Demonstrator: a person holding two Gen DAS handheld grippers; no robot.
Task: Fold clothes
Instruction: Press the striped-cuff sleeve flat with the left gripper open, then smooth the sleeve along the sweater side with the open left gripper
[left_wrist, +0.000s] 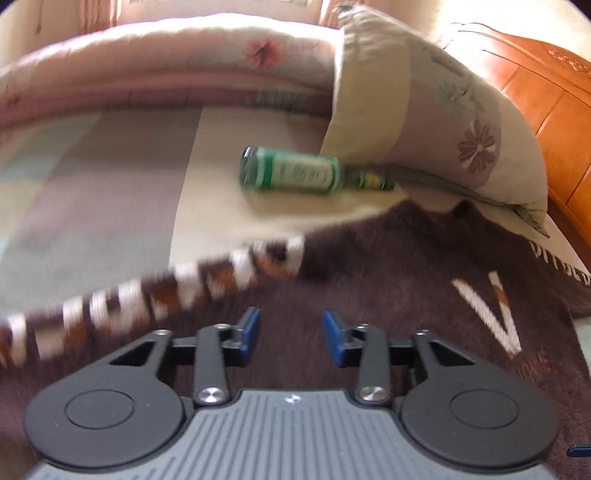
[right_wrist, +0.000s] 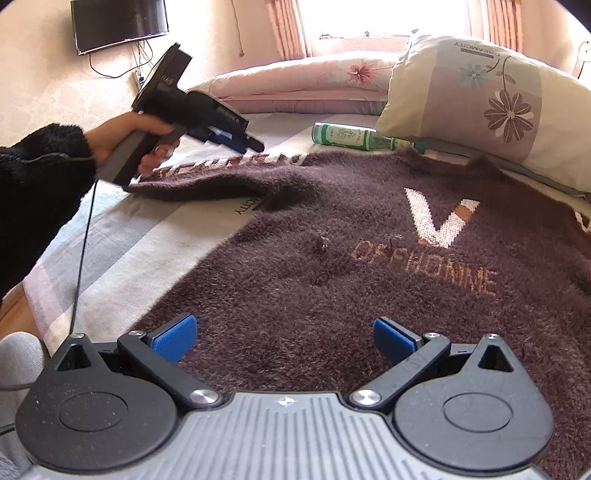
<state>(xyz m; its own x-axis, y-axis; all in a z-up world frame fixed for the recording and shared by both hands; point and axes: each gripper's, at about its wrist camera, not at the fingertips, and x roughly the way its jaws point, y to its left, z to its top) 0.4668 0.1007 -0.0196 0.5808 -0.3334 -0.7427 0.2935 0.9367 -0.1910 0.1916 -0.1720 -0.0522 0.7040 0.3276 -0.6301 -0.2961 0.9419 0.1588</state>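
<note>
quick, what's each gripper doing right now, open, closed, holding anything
Left gripper: open, nothing between its pads, above the brown sweater.
Right gripper: open wide, holding nothing, over the sweater.

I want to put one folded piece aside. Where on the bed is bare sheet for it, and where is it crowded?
Bare sheet lies left of the sweater, running toward the quilt. A smaller strip lies between the sleeve and the bottle. It is crowded near the pillow, where bottle, pillow and sweater meet.
</note>
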